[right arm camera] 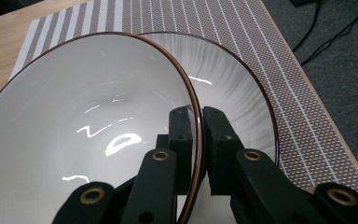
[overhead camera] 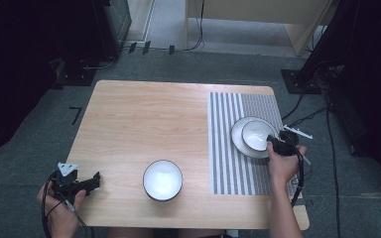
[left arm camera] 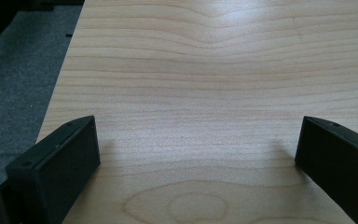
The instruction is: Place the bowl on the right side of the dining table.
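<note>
High view first: the right hand-held gripper (overhead camera: 276,144) sits at the right side of the worktop (overhead camera: 144,114), over the striped mat (overhead camera: 228,163), with its jaws at the near-right rim of a small white bowl (overhead camera: 258,134). That bowl rests inside a wider white bowl (overhead camera: 239,139) on the mat, towards the mat's far right part. The right gripper view confirms it: the two black jaws are clamped on the dark-brown rim of the small bowl (right arm camera: 88,121), one jaw inside the rim and one outside, pinching the thin wall between them. The wider bowl (right arm camera: 242,98) shows behind and to the right of it, and the small bowl looks tilted against it. The mat (right arm camera: 261,42) runs out beyond both.

Over on the left, the left hand-held gripper (overhead camera: 89,181) is held near the near-left corner of the worktop, well apart from everything. The left gripper view shows its jaws spread wide with nothing but bare wood (left arm camera: 196,93) between them.

A third white bowl (overhead camera: 162,179) with a dark rim stands alone on the bare wood near the front edge, between the two hands, touched by neither.
</note>
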Demonstrator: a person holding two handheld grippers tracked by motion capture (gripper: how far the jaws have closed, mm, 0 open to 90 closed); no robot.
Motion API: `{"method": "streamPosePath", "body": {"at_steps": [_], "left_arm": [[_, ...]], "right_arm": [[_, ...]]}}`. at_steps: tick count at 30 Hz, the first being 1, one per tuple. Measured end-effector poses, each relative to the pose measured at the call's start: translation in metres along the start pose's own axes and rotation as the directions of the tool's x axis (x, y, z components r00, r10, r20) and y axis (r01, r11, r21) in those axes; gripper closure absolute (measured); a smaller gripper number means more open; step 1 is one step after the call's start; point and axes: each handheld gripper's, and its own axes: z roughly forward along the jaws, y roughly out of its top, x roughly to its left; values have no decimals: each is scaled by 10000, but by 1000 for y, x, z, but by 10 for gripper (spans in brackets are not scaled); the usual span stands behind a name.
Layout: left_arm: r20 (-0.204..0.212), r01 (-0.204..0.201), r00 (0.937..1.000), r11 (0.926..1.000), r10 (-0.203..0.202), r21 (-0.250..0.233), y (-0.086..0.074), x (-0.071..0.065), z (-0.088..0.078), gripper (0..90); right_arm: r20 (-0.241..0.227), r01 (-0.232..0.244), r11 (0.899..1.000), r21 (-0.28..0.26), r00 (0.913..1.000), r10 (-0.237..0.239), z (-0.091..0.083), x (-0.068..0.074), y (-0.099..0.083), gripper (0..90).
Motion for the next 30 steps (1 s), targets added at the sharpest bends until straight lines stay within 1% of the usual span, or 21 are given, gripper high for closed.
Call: {"method": "streamPosePath", "body": {"at_steps": [2,3,5,10,12,16,20,21,22,25,26,27,28,29,30], "left_arm": [[1,-1,10000,10000,1,1,0,0,0,0],[0,0,10000,10000,0,1,0,0,0,0],[0,0,10000,10000,0,0,0,0,0,0],[-1,0,10000,10000,0,0,0,0,0,0],[0,1,10000,10000,-1,-1,0,0,0,0],[-2,1,10000,10000,-1,0,0,0,0,0],[-2,0,10000,10000,0,0,0,0,0,0],[-1,1,10000,10000,-1,0,0,0,0,0],[-1,1,10000,10000,-1,0,0,0,0,0],[0,1,10000,10000,-1,-2,0,0,0,0],[0,0,10000,10000,0,1,0,0,0,0],[-1,1,10000,10000,-1,0,0,0,0,0],[-1,1,10000,10000,-1,0,0,0,0,0],[0,1,10000,10000,-1,0,0,0,0,0],[0,1,10000,10000,-1,0,0,0,0,0]], "right_arm": [[-21,-17,10000,-7,10000,17,0,-1,0,837],[-46,-169,9999,16,9998,169,1,-2,0,835],[-37,-216,9998,-11,9998,216,1,-2,0,833],[220,-182,9996,-236,9996,187,3,0,-1,829],[291,-328,9988,-361,9990,339,4,0,-2,830],[373,-399,9982,-455,9984,416,5,-1,-2,828],[384,-471,9974,-544,9981,492,6,1,-2,822],[361,-604,9964,-595,9974,626,6,1,-2,818],[361,-604,9964,-595,9974,626,6,1,-2,818],[254,-678,9952,-705,9972,697,7,-1,-3,805],[229,-749,9943,-765,9968,769,7,-1,-3,773],[86,-835,9922,-930,9964,847,6,-2,-3,675],[86,-835,9922,-930,9964,847,6,-2,-3,675],[-72,-899,9908,-1010,9959,897,6,-3,-2,603],[-72,-899,9908,-1010,9959,897,6,-3,-2,603]]}}
